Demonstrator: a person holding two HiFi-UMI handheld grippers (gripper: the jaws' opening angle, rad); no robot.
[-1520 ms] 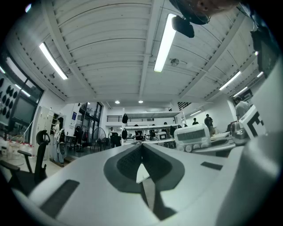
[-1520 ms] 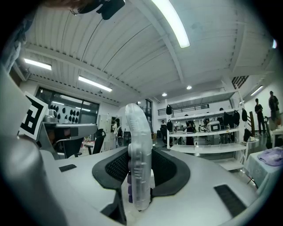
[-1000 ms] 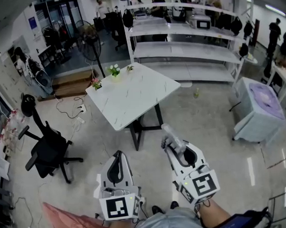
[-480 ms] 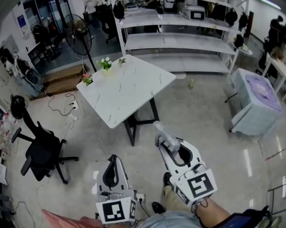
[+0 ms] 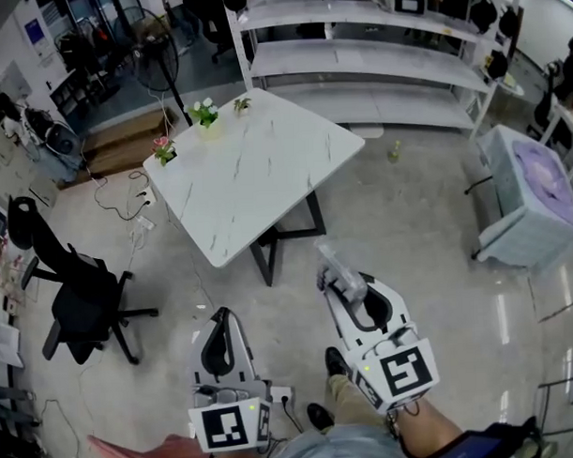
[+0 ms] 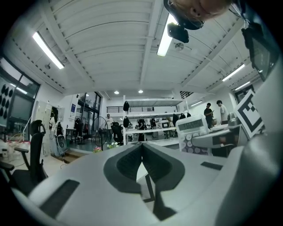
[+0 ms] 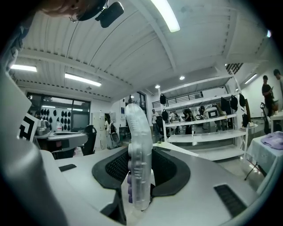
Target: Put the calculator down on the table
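Both grippers are nearer the table (image 5: 256,168), the left gripper (image 5: 224,317) pinched closed on nothing and the right gripper (image 5: 339,283) squeezing the calculator (image 7: 138,150), short of the top, so lift it over and lay it flat gently

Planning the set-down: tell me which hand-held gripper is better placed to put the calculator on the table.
Right. The right hand-held gripper grips the calculator between its jaws, with the table ahead; the left hand-held gripper is shut and empty.
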